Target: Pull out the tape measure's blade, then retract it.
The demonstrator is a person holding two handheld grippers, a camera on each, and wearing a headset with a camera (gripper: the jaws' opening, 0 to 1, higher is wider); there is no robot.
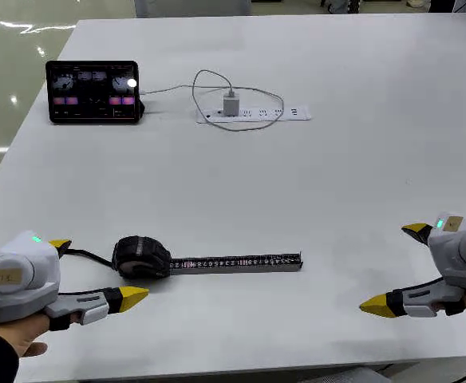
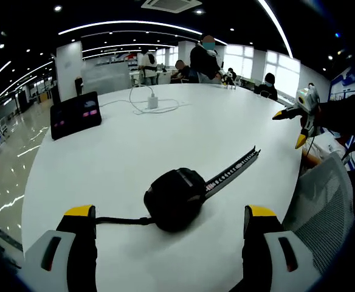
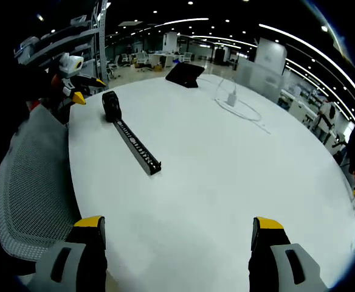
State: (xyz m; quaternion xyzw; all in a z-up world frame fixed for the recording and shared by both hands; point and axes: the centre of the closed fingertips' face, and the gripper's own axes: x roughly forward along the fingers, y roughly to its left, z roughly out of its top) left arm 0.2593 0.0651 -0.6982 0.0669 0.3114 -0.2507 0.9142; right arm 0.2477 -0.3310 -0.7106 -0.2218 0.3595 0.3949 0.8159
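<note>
Lying on the white table (image 1: 321, 191): one tape measure case (image 1: 141, 257), black and rounded, resting near the front edge.
- Blade (image 1: 237, 262): drawn out of the case and flat on the table. It runs straight from the case toward the right gripper's side, with the end hook at the far tip.
- Strap (image 1: 89, 255): black, trailing from the case on the side opposite the blade.
- Left gripper (image 1: 97, 270): just beside the case at its strap end. Its yellow-tipped jaws are spread wide with nothing between them, and neither touches the case.
- Right gripper (image 1: 392, 267): well apart from the case, past the blade's free end. Its jaws are spread wide and empty.
- Tablet (image 1: 93, 92): well beyond the case, propped up, screen lit.
- Power strip (image 1: 253, 114): well beyond the case, on the blade's side, carrying a white charger (image 1: 231, 104) with a looped cable (image 1: 209, 80) running to the tablet.
</note>
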